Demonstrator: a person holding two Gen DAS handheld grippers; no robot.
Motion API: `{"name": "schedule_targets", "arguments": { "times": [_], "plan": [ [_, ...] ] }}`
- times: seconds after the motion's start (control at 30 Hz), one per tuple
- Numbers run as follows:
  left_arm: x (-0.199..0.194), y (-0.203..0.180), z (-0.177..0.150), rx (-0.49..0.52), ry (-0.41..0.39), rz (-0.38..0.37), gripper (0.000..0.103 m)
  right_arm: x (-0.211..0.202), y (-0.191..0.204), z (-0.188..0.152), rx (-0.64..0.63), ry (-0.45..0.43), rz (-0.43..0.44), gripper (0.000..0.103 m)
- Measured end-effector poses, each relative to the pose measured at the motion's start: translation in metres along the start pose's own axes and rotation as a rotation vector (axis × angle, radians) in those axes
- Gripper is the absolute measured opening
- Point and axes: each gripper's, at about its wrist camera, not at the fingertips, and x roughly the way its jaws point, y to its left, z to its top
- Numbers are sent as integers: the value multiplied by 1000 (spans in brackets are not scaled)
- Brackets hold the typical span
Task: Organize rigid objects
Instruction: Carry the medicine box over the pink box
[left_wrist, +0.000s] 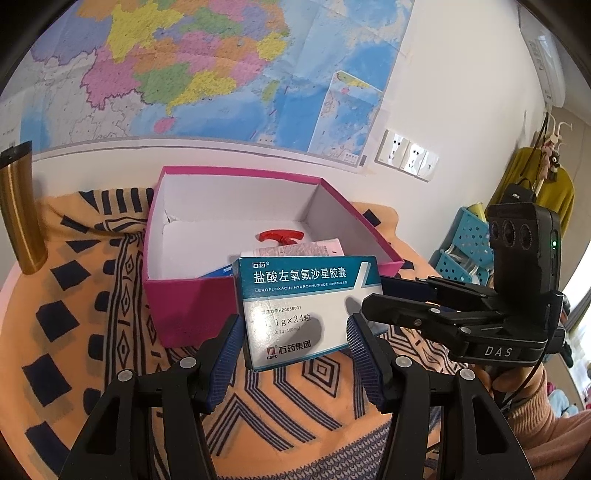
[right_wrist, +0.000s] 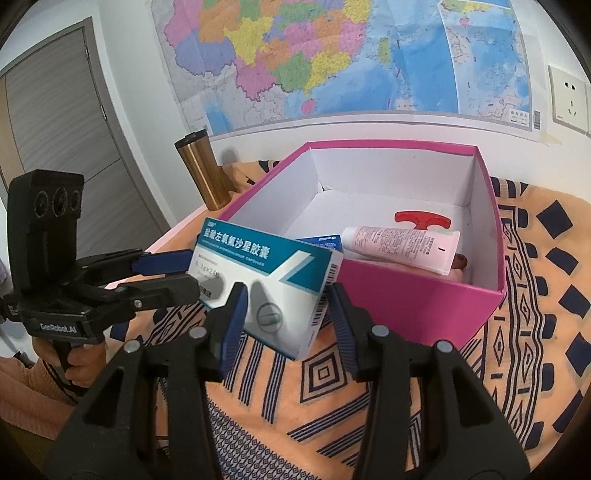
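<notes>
Left claw (left_wrist: 295, 343) sits low centre in its own view, pads snug on either side of the medicine box (left_wrist: 310, 295), so I'd call that clamped. The right claw (right_wrist: 284, 314) does the same thing bottom centre of its camera: the carton's lower corner sits between the pads and they look pressed against it. So both seem to have hold of one box.

Where is it? Up off the patterned cloth (right_wrist: 406, 387), tilted, just in front of the near wall of the pink box (left_wrist: 184, 295), mid-frame in both views. The pink box already has a pink tube (right_wrist: 399, 245) and a red plastic piece (right_wrist: 421, 218) inside, toward the right of the right view. A gold tumbler (right_wrist: 203, 170) stands upper left, well out of the way.

Handling-wise, my guess is:
- light, basically cardboard plus blister packs
- stiff along the edges, but the big printed faces will dent if I squeeze
- glossy print, so a bit slippery against the ribbed pads

I'd hold it across the narrow side edges, near the middle, with a gentle squeeze only. Two claws on one small carton feels like overkill; one should let go before it goes over the pink wall, or the box could twist.
</notes>
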Motion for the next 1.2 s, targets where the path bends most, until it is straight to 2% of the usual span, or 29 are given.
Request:
{"name": "schedule_targets", "arguments": {
  "times": [1.2],
  "plan": [
    [2,-2,14,14,-38,10,58,-5,-4,10,-21,-46,-12,48]
  ]
}}
